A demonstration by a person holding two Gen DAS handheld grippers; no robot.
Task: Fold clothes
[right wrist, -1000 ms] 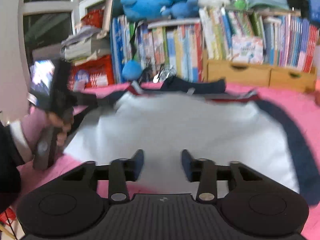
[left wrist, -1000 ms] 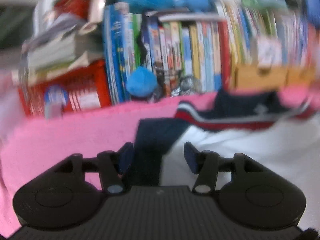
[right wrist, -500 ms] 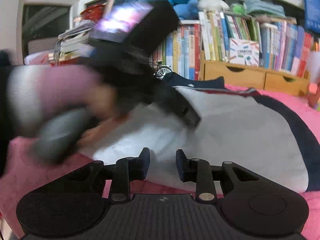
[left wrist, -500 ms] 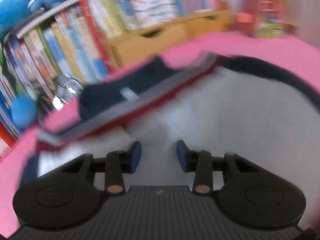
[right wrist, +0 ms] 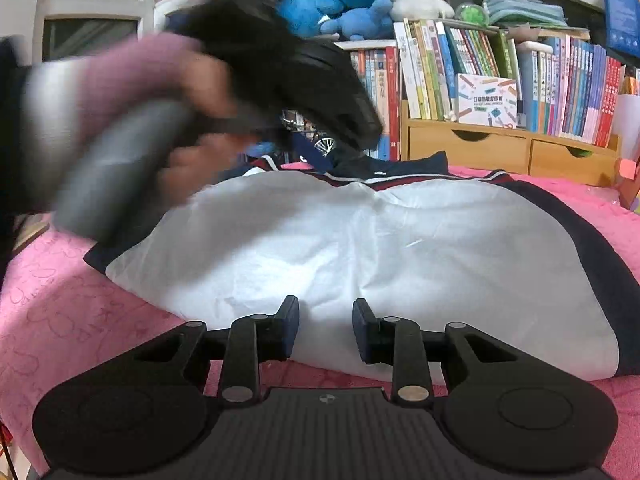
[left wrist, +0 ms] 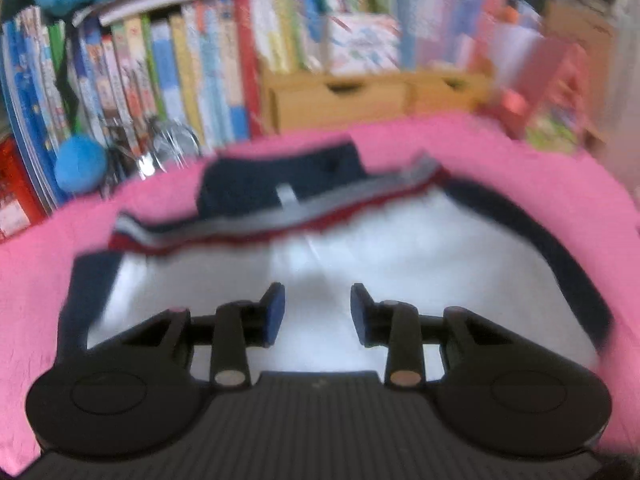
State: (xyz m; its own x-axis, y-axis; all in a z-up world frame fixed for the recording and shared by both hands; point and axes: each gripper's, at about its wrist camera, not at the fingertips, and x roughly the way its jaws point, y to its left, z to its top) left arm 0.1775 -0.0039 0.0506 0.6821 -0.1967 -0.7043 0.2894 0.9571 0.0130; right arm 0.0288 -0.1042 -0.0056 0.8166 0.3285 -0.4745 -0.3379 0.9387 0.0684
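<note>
A white jacket (left wrist: 400, 260) with navy sleeves, a navy collar (left wrist: 280, 188) and a red-and-grey striped band (left wrist: 280, 220) lies flat on a pink blanket (left wrist: 40, 280). My left gripper (left wrist: 316, 300) hovers over the white back, tilted down, open with only cloth far below its fingers. In the right wrist view the jacket (right wrist: 360, 240) fills the middle. My right gripper (right wrist: 326, 312) stands open just above the near hem, pinching nothing. A hand in a pink sleeve (right wrist: 132, 80) holds the blurred left gripper above the jacket's left shoulder.
Behind the blanket stands a bookshelf (right wrist: 480, 68) packed with books, over a wooden drawer unit (right wrist: 500, 148). Plush toys (right wrist: 340, 4) sit on top. A blue ball (left wrist: 80, 162) and a small metal object lie at the blanket's far edge. A window is at far left.
My left gripper left the navy sleeve at the left, narrowed its jaws and swung up and right over the jacket's middle. The right gripper stayed where it was.
</note>
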